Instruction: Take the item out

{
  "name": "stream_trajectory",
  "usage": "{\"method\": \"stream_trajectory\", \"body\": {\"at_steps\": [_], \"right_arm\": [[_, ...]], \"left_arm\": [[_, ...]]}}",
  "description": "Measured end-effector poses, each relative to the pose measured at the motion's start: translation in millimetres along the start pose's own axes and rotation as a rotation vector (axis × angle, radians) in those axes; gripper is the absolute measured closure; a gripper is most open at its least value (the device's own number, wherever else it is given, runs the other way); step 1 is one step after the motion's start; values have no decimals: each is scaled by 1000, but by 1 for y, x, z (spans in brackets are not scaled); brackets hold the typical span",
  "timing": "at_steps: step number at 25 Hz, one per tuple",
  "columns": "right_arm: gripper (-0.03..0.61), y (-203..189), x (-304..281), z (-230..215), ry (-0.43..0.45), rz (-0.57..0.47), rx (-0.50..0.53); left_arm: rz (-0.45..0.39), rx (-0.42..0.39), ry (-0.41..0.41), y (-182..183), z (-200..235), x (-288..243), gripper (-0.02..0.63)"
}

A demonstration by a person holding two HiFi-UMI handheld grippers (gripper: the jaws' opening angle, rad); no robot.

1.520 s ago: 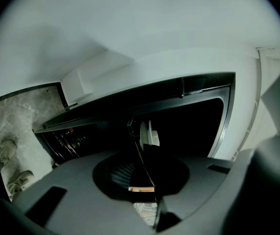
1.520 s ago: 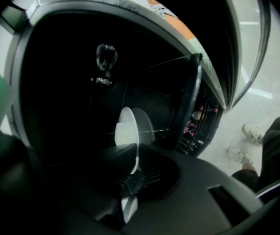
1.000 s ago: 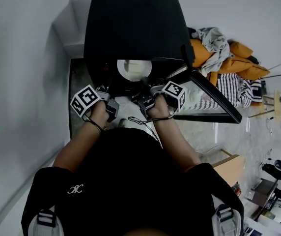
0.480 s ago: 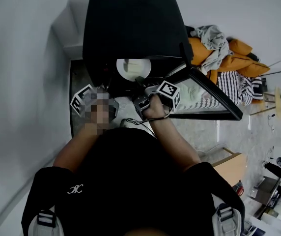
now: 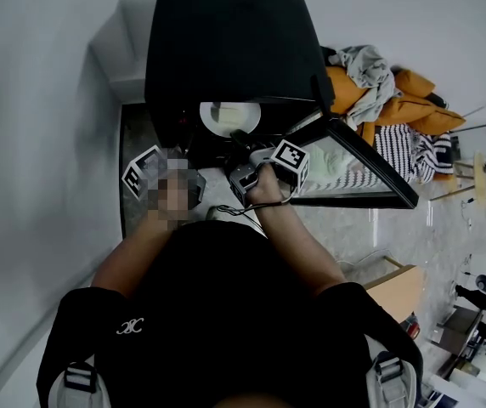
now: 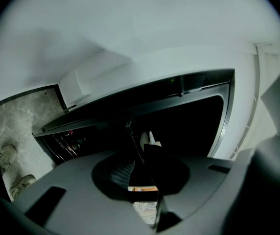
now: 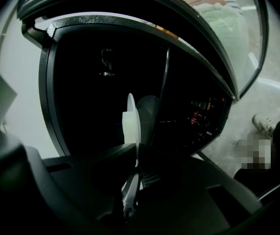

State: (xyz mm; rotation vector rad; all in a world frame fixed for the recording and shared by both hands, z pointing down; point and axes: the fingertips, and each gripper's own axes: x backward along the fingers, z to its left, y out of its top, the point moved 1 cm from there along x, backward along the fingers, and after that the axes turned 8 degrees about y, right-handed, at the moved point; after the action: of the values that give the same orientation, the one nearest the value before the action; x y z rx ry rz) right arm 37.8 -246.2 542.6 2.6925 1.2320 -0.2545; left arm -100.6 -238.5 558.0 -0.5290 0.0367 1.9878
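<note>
Thin white round plate [image 5: 224, 117], which we see edge-on, just inside the black oven's [image 5: 226, 49] open front edge, right tool [image 7: 135, 160] jaws just closing on its rim, left tool [image 6: 149, 173] jaws together.

We saw a black oven [image 5: 226, 49] with a white plate [image 5: 223, 116] inside it. Right of the oven lay orange cloth [image 5: 421, 109] and black-and-white striped cloth [image 5: 409, 153]. Beside the oven, the floor [image 5: 134, 138] was grey-marbled.

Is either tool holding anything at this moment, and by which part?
The right tool grips the white plate by its near rim, edge-on between jaws that have just been closing. The left tool, jaws together, holds nothing.
</note>
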Motion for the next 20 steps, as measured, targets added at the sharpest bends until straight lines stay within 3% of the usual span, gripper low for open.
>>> {"method": "stream_trajectory", "body": {"at_steps": [3,8,20], "right_arm": [[557,0,3,3,38,17,33],[558,0,14,3,74,14,76],[558,-8,40,8,132,40,80]], "left_arm": [[-5,-9,-5,0,1,-1,551],[-25,-95,2,1,-2,-1,551],[-55,-123,15,9,0,-13,549]]}}
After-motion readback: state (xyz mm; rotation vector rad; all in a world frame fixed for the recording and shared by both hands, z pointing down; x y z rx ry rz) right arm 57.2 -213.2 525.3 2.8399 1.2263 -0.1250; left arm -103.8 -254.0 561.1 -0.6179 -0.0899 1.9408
